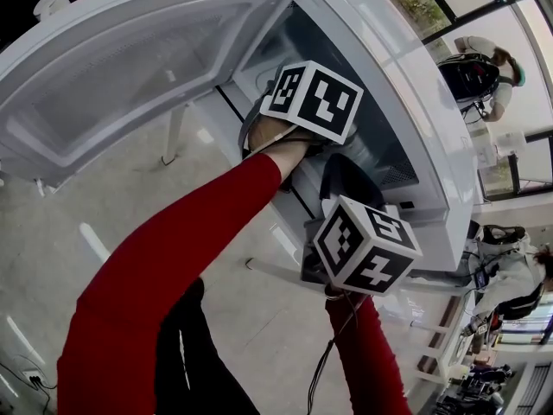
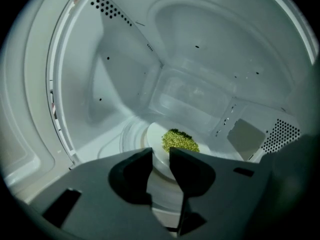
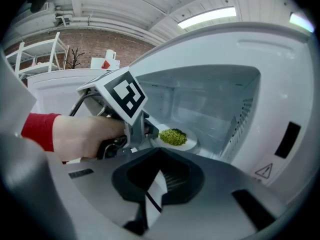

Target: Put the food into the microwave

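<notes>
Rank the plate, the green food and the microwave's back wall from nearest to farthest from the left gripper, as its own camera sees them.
1. Plate: its near rim lies right at the open jaws of the left gripper, bottom centre.
2. Green food: heaped on the plate, just beyond the jaws, slightly right.
3. Back wall: far behind the food, upper centre.

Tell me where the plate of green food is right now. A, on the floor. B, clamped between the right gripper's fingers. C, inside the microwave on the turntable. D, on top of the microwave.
C: the plate of green food rests on the turntable inside the microwave, while the left gripper has its fingers apart at the plate's rim.
</notes>
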The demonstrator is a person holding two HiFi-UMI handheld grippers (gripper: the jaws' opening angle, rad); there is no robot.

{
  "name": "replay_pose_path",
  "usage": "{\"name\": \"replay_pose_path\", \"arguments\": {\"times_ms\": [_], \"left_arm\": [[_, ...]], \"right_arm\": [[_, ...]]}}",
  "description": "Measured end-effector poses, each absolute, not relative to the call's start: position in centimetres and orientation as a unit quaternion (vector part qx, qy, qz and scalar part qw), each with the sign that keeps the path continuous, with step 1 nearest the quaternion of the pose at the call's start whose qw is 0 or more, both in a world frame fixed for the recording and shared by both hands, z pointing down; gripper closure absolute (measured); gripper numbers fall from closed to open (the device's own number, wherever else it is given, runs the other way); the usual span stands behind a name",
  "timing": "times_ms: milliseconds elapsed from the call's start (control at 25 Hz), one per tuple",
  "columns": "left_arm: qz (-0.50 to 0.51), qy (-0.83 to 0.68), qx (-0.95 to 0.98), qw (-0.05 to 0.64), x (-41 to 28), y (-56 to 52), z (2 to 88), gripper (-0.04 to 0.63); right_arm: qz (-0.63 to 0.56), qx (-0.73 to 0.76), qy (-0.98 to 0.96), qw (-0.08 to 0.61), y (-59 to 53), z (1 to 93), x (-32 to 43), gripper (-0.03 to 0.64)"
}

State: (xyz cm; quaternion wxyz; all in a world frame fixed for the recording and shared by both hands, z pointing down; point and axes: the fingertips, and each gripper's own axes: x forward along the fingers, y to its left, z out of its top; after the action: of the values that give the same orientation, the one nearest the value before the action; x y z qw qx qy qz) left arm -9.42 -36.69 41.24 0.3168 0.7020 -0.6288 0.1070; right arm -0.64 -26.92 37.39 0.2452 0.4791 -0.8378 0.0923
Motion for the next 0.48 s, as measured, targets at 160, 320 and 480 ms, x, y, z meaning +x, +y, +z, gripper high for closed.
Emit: {"name": "replay_pose_path", "arguments": {"times_ms": [160,320,480], "left_arm": [[0.103,-0.629,0.705,0.311,-9.4,-36.6,41.1,0.483],[0.084,-0.635,0.711,0.290,-10.3,-36.4,40.1,0.491],[0.062,-0.639,0.722,0.259,-12.1,-35.0,38.6,0.557]], "right_arm": [[0.093,0.478,-0.838,0.246,-26.9,37.6,-0.5,0.603],[0.096,0.477,-0.840,0.241,-26.7,37.6,-0.5,0.603],[0.100,0.473,-0.845,0.229,-26.3,37.4,-1.0,0.603]]}}
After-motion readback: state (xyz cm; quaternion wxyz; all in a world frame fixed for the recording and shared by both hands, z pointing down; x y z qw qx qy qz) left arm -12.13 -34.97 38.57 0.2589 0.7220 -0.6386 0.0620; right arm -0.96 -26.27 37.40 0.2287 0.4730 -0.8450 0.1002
